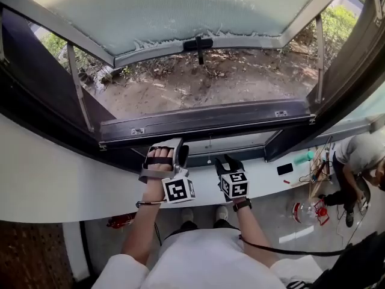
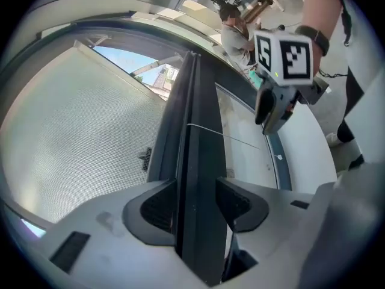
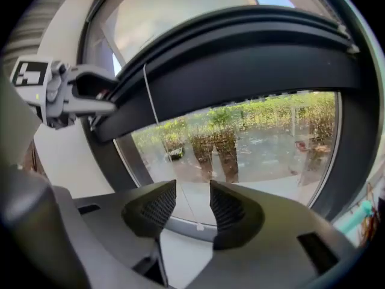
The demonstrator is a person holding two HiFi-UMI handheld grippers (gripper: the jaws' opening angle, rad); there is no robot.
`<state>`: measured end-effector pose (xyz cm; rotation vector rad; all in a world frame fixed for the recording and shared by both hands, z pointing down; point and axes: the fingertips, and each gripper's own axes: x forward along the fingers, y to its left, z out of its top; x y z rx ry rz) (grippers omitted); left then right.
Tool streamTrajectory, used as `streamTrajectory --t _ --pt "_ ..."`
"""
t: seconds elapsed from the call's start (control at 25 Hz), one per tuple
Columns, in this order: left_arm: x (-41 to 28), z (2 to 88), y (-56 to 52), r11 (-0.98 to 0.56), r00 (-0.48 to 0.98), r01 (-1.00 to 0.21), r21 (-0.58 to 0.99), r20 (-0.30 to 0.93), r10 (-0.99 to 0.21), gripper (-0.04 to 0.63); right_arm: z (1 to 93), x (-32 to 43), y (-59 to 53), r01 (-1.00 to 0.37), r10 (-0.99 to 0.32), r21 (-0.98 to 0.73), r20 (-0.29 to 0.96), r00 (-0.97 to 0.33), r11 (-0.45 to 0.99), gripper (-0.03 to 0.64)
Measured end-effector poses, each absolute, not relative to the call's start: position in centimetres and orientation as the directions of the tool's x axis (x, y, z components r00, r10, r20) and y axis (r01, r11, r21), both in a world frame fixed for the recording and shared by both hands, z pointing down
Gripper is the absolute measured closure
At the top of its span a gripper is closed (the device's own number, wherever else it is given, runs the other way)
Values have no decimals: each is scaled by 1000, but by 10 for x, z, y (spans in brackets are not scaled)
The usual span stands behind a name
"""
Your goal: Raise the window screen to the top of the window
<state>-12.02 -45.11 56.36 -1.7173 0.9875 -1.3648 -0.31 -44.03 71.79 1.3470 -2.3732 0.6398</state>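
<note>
- Window screen: mesh panel at 12 o'clock in the head view. Its bottom rail sits well above the sill, and the ground outside shows through the gap below.
- Handling, judged: light. The mesh is soft and likely to tear; the rail is stiff. Take the black pull tab at mid-rail, never the mesh. An off-centre pull may jam it askew.
- Left gripper, at 6 o'clock of the tab: jaws apart, with the dark frame rail running between them. No clamping evident.
- Right gripper, at 3 o'clock of the left: jaws apart, nothing between.
</note>
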Motion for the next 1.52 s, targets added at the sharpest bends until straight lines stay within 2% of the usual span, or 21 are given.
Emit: streamTrajectory --t 0.16,0.32,0.44,0.8,0.88,0.96,1.12,1.24,1.32,1.44,1.52 --pt "-119 561 -451 -446 171 -138 -884 422 -890 405 772 -17 -439 -847 -644 -140 590 -488 513 462" --pt "-120 560 -452 -435 151 -164 -885 413 -898 417 808 -37 -453 -824 -612 -90 625 -484 560 462" --pt "-117 559 -453 -437 162 -194 -878 411 -897 417 836 -37 -466 -835 -620 -39 651 -438 549 463" --pt "-118 560 -455 -453 168 -229 -862 423 -890 417 900 -51 -475 -842 -567 -30 727 -388 538 468" --pt "-117 560 -455 -458 172 -233 -858 427 -888 417 904 -45 -475 -864 -574 -33 734 -362 503 524" --pt "-117 561 -454 -462 175 -233 -856 431 -885 417 905 -43 -472 -867 -572 -52 732 -370 495 609" --pt "-119 564 -451 -518 184 -225 -825 486 -854 416 903 -44 -459 -829 -538 -24 750 -384 559 614" --pt "-119 564 -448 -541 186 -200 -817 511 -839 417 900 -36 -440 -854 -525 -106 748 -407 510 614" --pt "-118 563 -448 -526 194 -203 -826 493 -848 417 897 -29 -427 -869 -527 -153 741 -416 470 614" --pt "-119 560 -448 -496 193 -240 -835 459 -867 419 899 -25 -406 -847 -521 -98 750 -408 522 614" --pt "-121 558 -450 -471 177 -253 -845 439 -881 447 896 -23 -401 -837 -517 -89 750 -413 539 614"
